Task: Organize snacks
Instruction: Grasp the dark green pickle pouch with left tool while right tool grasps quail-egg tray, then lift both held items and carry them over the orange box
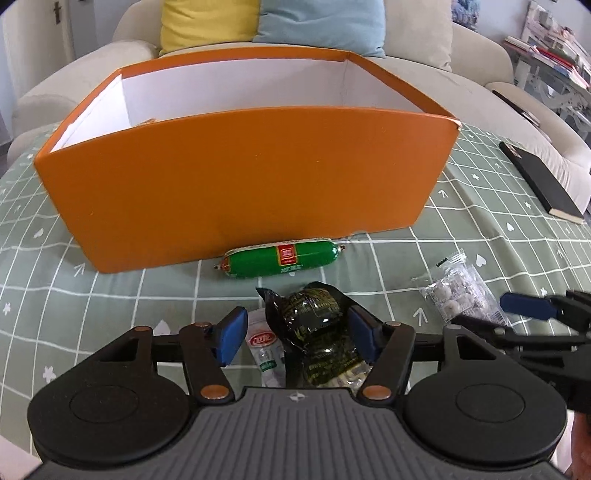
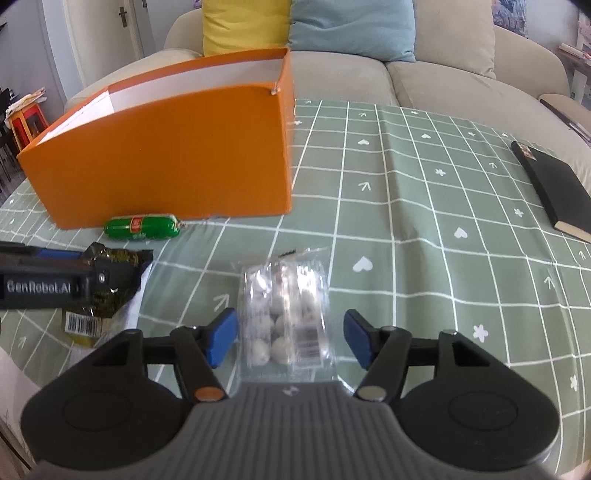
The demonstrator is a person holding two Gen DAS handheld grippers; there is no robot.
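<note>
An open orange box stands at the back of the green checked table; it also shows in the right wrist view. A green sausage lies against its front wall, also seen from the right wrist. My left gripper is open, its jaws on either side of a dark snack packet that lies over a white sachet. My right gripper is open around a clear bag of white balls, which also shows in the left wrist view.
A black notebook lies at the table's right edge. A sofa with a yellow cushion and a blue cushion stands behind the table. The left gripper's arm shows at the left of the right wrist view.
</note>
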